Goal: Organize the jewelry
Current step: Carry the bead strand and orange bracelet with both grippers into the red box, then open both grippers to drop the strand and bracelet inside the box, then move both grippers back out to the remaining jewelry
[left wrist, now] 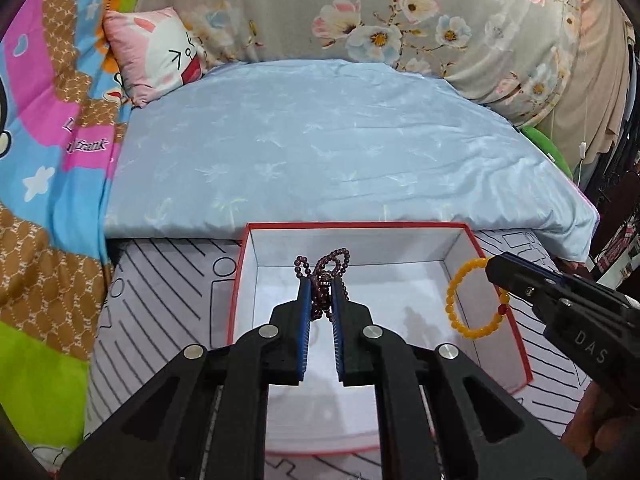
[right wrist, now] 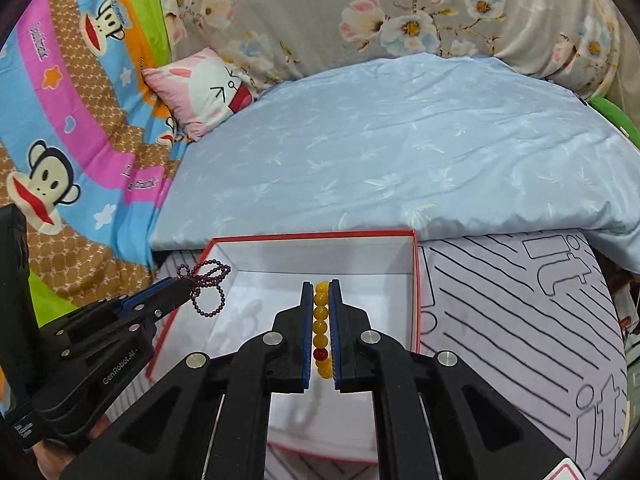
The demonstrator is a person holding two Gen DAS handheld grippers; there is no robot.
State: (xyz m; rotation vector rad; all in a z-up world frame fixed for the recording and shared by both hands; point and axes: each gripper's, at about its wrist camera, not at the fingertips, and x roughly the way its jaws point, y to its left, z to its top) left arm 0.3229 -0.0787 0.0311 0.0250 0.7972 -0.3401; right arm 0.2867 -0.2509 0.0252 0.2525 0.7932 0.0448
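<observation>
- My left gripper (left wrist: 321, 280) is clamped on the dark bead necklace (left wrist: 323, 270), pinching a few strands together so the loops spill out past the tips instead of slipping free.
- I hold it above the left part of the box (left wrist: 496, 312) — the white floor under it looks bare, a fair place to let the strand pool, I judge.
- The box sits open on the striped sheet (right wrist: 520, 320) at the near edge of the bed, red rim up, with the blue quilt (left wrist: 320, 140) just beyond its far wall.
- My right gripper (right wrist: 321, 286) is closed on the yellow bead bracelet (right wrist: 321, 320), the beads lined up between the pads with one red bead among them.
- From the left camera the ring hangs by the box's right wall — whether it is fully inside, I cannot tell.
- Neither piece lies in the box yet; keeping them well apart should stop them tangling.
</observation>
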